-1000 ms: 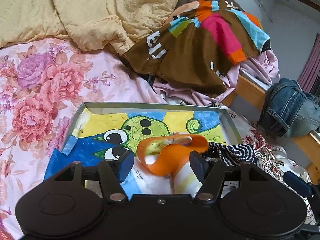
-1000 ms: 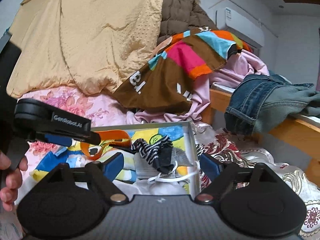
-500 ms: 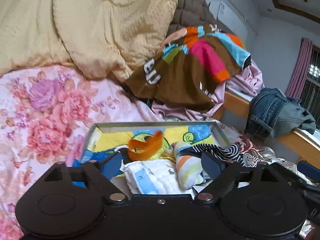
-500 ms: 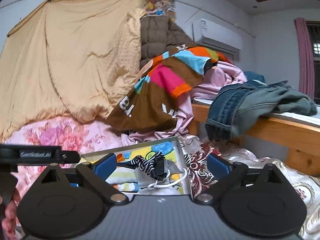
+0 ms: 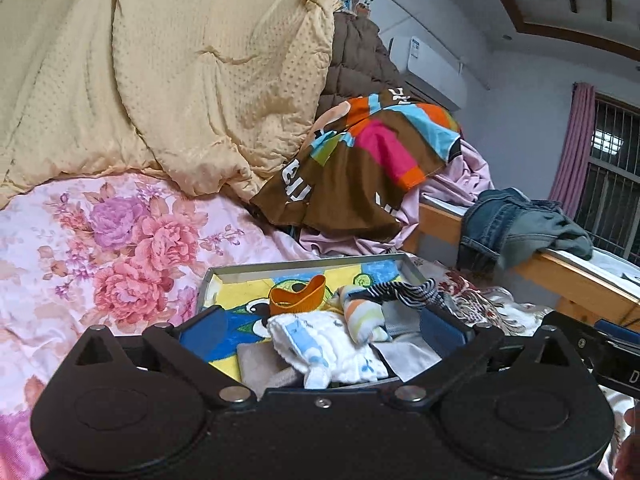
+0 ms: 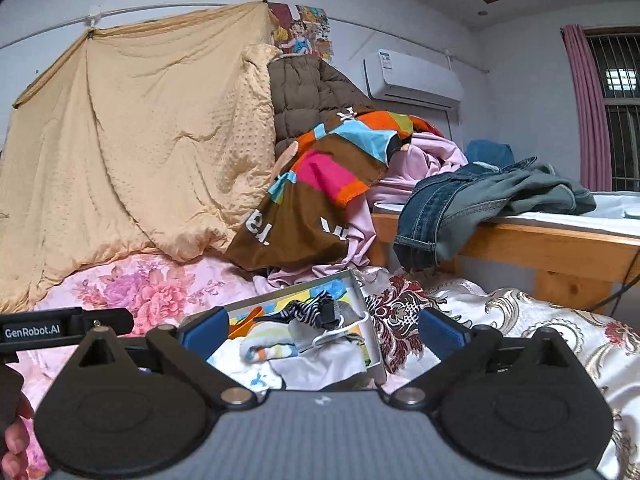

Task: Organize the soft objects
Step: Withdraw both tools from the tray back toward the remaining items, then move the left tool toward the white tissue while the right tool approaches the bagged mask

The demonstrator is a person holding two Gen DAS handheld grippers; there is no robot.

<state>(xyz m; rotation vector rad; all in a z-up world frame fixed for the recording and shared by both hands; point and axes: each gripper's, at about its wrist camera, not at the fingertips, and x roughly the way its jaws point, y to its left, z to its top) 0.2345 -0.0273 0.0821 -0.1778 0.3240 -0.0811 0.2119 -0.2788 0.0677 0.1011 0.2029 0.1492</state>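
A grey tray [image 5: 304, 266] with a cartoon-print liner lies on the floral bed. In it are an orange band [image 5: 298, 300], a striped black-and-white cloth [image 5: 404, 290], a pastel striped sock [image 5: 362, 314] and a white and blue cloth [image 5: 324, 348]. My left gripper [image 5: 322, 330] is open and empty, held above the tray's near end. My right gripper [image 6: 324, 330] is open and empty, also raised above the tray [image 6: 370, 328]. The striped cloth [image 6: 304, 312] and a white hanger [image 6: 340, 330] show in the right wrist view.
A yellow blanket [image 5: 180, 80] hangs behind the bed. A brown multicoloured garment [image 5: 360, 168] and pink clothes [image 6: 424, 160] are piled at the back. Jeans [image 6: 472, 200] hang over a wooden bed frame [image 6: 560, 256] to the right. A patterned quilt [image 6: 520, 320] lies to the right of the tray.
My left gripper let go of the orange band, which now lies in the tray. Both grippers have drawn back and lifted away from the tray, and the views tilt upward.
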